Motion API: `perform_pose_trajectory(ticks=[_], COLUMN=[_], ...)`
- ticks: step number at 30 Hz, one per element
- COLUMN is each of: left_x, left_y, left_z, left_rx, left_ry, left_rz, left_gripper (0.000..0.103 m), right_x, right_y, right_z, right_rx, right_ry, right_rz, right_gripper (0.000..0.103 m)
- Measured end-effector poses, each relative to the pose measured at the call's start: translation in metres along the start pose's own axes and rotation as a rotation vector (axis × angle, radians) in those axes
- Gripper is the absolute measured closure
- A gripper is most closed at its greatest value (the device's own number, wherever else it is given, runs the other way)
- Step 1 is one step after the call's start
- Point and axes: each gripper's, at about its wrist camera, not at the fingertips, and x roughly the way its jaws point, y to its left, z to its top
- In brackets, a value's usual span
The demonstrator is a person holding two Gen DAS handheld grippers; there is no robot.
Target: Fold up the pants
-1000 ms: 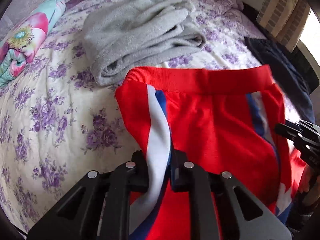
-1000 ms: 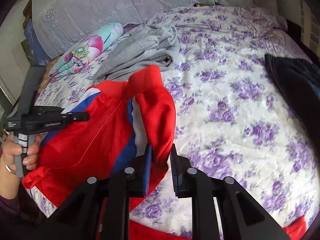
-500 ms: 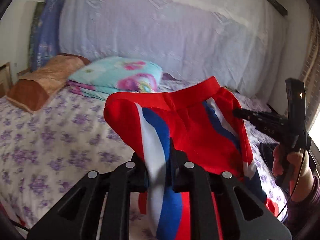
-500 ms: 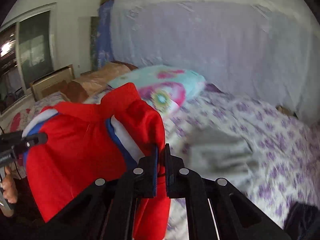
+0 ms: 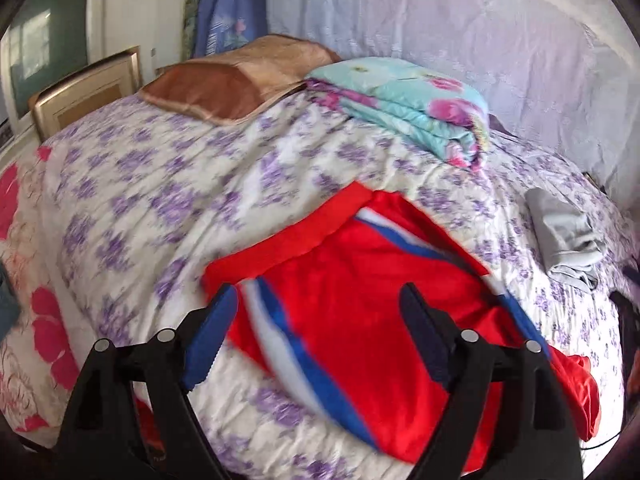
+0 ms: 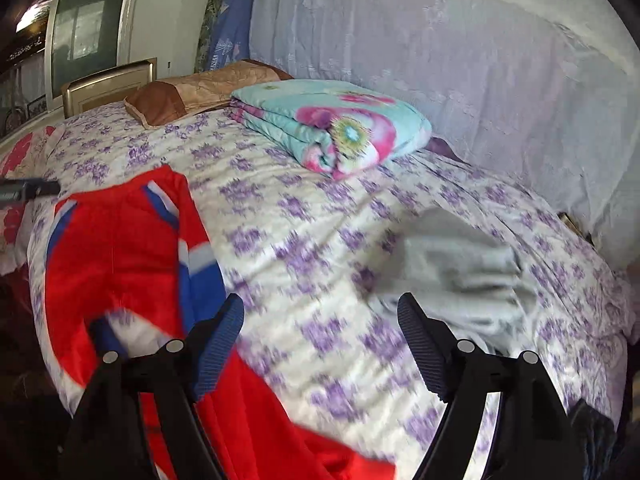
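The red pants [image 5: 352, 280] with blue and white side stripes lie flat on the purple-flowered bedspread [image 5: 160, 200], waistband toward the pillows. My left gripper [image 5: 320, 316] is open and empty just above the pants. In the right wrist view the pants [image 6: 120, 264] lie at the left and run under the lower edge. My right gripper [image 6: 320, 328] is open and empty over bare bedspread [image 6: 320, 220], to the right of the pants. The tip of the left gripper [image 6: 28, 190] shows at the far left.
A folded floral blanket [image 5: 404, 100] and a brown pillow [image 5: 224, 84] lie near the headboard. Grey clothes [image 6: 456, 272] lie to the right of the pants. A pale curtain [image 6: 440, 40] hangs behind. A dark garment [image 6: 592, 432] sits at the right edge.
Both grippers have opened and let go of the pants. The pants, held up in the air before, now lie spread on the bed. Both views tilted back down toward the bed.
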Motion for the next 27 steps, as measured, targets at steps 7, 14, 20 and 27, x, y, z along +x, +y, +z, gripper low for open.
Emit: perform_pose_trajectory(ticks=[7,14,20,27], left_x=[0.049,0.099,0.099,0.110], left_y=[-0.076,-0.099,-0.078,-0.077], left_z=[0.012,0.012,0.004,0.028], left_rx=[0.106,0.082,0.043,0.045], left_ry=[0.061,0.168,0.191,0.152], left_rz=[-0.057,-0.029,0.008,0.035], left_gripper=[0.019,0.019,0.019,0.018], right_x=[-0.070,-0.058,-0.035,-0.009], right_y=[-0.040,0.010,-0.016,-0.159], right_z=[-0.176,-0.211,-0.176,-0.092], right_rx=[0.053,-0.135,-0.079,0.343], right_ry=[0.119,0.130,0.179,0.130], right_rz=[-0.011,0.005,0.130,0.177], right_gripper=[0.023,0.027,0.090,0.089])
